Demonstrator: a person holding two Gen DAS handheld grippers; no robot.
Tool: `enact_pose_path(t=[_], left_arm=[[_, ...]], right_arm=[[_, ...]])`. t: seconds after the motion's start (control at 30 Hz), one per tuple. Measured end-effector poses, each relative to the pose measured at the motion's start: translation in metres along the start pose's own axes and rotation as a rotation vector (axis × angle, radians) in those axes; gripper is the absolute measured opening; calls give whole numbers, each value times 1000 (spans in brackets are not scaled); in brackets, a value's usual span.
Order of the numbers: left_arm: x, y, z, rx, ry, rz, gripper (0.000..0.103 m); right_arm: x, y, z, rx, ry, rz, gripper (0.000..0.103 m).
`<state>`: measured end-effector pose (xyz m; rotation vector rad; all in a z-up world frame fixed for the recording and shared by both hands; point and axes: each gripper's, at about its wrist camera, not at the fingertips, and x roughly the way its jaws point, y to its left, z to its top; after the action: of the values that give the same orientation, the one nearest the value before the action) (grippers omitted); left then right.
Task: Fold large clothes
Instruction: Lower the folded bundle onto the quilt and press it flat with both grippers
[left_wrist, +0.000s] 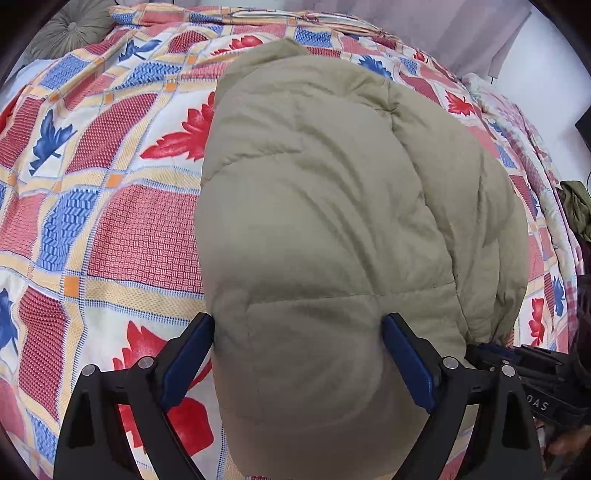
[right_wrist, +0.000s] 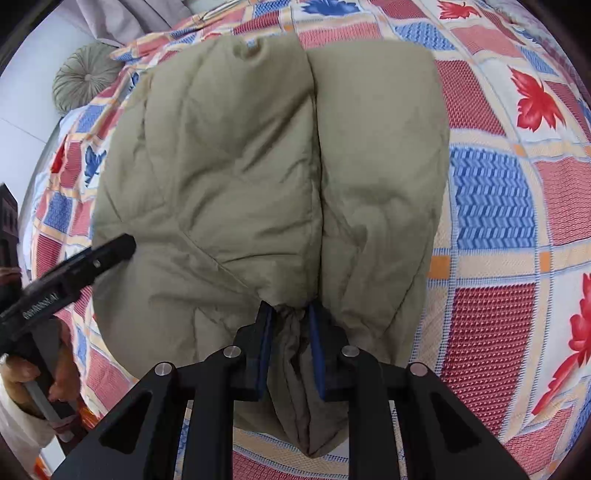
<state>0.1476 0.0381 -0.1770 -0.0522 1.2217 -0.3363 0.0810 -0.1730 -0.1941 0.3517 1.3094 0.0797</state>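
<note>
A puffy khaki jacket (left_wrist: 325, 206) lies folded lengthwise on the patterned quilt (left_wrist: 122, 229). My left gripper (left_wrist: 299, 326) hangs over its near end. The blue pads (left_wrist: 192, 354) stand wide apart on either side of the padded bulk, open. In the right wrist view the jacket (right_wrist: 221, 166) shows a seam where two folded halves meet. My right gripper (right_wrist: 290, 314) is shut on a bunched fold of that fabric at the near edge, with cloth gathered between the pads. One dark finger of the left gripper (right_wrist: 107, 254) reaches in over the jacket's left side.
The quilt (right_wrist: 491, 206) covers the whole bed around the jacket. A round grey-green cushion (right_wrist: 85, 75) sits at the bed's far corner, with a grey curtain (left_wrist: 472, 29) behind. A dark green cloth (left_wrist: 576, 210) lies off the bed's right edge. A person's hand (right_wrist: 22, 373) holds the left tool.
</note>
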Motion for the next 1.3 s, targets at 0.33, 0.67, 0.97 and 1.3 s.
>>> enact_pose_path(t=[0.33,0.67,0.97,1.3], left_arm=[[-7,-3,2,-15,18,30,93],[-9,-2,3,-17,45,43,94],[-1,-6,4,10,46,65,103],[1,-18,8,18,50,43,103]], right_arm=[[-13,-6,0,64,3,35,22],[-50,-14,9,125,-84,130,25],[-51,-29,91,261,-212,240,61],[21,-51,117,389,-84,62,12]])
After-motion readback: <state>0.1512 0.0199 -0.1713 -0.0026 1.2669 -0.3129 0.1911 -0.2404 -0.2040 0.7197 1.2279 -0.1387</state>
